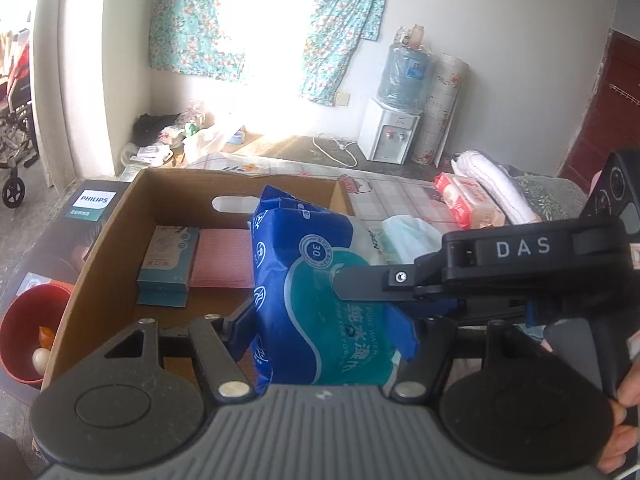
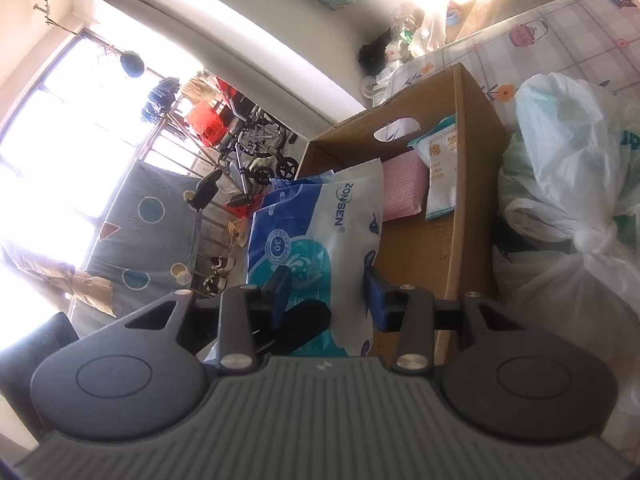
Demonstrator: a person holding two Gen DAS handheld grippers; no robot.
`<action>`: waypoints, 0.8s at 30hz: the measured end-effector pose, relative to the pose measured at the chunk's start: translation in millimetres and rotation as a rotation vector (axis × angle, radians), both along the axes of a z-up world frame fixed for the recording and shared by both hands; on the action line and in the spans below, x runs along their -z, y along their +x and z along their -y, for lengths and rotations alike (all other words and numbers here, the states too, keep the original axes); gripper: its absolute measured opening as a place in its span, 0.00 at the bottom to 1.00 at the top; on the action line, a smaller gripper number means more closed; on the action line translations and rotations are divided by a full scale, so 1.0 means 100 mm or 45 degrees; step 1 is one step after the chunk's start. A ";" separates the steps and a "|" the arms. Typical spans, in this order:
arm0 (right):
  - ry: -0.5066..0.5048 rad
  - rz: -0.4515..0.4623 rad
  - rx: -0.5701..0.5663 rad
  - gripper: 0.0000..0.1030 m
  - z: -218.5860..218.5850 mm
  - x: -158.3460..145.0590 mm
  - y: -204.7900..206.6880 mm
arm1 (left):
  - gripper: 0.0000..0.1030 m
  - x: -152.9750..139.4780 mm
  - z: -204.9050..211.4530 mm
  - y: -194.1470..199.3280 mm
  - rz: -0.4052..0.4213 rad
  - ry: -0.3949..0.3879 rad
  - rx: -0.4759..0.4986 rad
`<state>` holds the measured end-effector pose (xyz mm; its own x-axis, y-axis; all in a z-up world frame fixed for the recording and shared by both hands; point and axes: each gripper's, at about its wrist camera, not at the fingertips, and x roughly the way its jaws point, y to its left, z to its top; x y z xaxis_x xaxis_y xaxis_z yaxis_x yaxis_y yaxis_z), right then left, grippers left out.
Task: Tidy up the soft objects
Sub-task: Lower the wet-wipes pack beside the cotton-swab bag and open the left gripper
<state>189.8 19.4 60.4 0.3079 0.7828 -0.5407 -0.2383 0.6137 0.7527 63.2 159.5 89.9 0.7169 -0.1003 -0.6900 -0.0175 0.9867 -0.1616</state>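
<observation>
A blue and teal pack of wet wipes (image 1: pixel 320 280) hangs upright over the open cardboard box (image 1: pixel 120 216). My left gripper (image 1: pixel 336 320) is shut on the pack's lower part, one finger on each side. My right gripper (image 2: pixel 328 288) is also shut on the same wipes pack (image 2: pixel 320 232), and one of its fingers (image 1: pixel 360 280) reaches in from the right in the left wrist view. Inside the box lie a teal carton (image 1: pixel 168 264) and a pink cloth pack (image 1: pixel 224 258). The right wrist view shows the pink pack (image 2: pixel 402 188) and a cotton swab packet (image 2: pixel 440 172).
A red bucket (image 1: pixel 28 332) and a Philips box (image 1: pixel 98 200) stand left of the cardboard box. Red tissue packs (image 1: pixel 464 200) and a folded white towel (image 1: pixel 492 184) lie on the patterned surface to the right. A knotted white plastic bag (image 2: pixel 572 168) sits beside the box.
</observation>
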 end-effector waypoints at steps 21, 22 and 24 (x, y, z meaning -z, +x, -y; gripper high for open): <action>-0.067 -0.057 -0.004 0.39 0.02 0.49 0.62 | 0.65 1.23 -0.44 0.86 -0.492 -0.231 -0.041; -0.050 -0.060 0.001 0.39 0.06 0.49 0.62 | 0.65 1.25 -0.43 0.88 -0.506 -0.241 -0.037; -0.022 -0.066 0.017 0.39 0.13 0.49 0.61 | 0.65 1.29 -0.41 0.94 -0.522 -0.267 -0.038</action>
